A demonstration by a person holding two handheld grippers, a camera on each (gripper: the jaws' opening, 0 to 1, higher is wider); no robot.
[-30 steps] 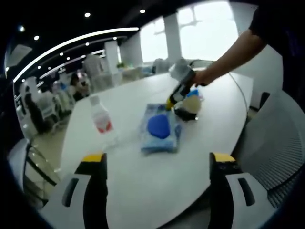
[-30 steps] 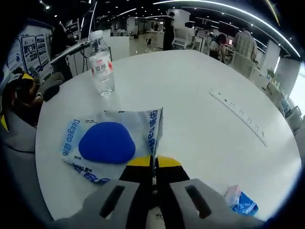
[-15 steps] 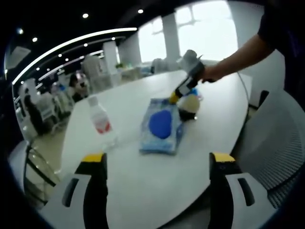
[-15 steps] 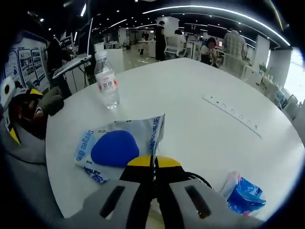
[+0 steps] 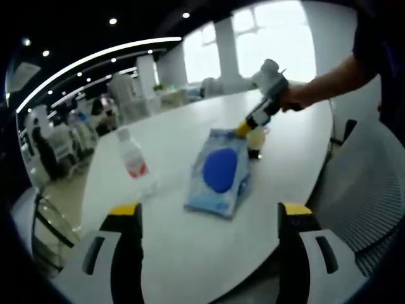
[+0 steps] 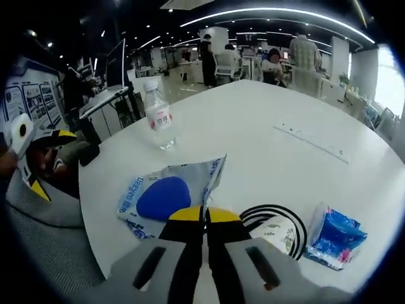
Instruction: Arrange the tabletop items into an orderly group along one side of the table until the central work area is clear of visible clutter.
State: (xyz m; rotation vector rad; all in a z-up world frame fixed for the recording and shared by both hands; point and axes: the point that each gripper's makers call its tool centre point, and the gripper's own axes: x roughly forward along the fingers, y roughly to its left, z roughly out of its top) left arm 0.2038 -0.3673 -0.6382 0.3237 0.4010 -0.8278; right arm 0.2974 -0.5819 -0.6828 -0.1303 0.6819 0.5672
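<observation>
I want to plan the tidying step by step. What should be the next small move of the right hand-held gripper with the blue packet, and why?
Probably keep drawing the blue wipes packet toward the round patterned item and small blue pack, then let go. The right hand-held gripper appears shut on the packet's corner, and the water bottle stands apart.

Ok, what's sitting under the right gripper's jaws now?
The right gripper pinches the blue-and-white wipes pack by its corner. Beside it lies a cream round object with black rings, partly covered by the jaws.

blue packet [image 6: 166, 195] lettering (too blurred to read)
</observation>
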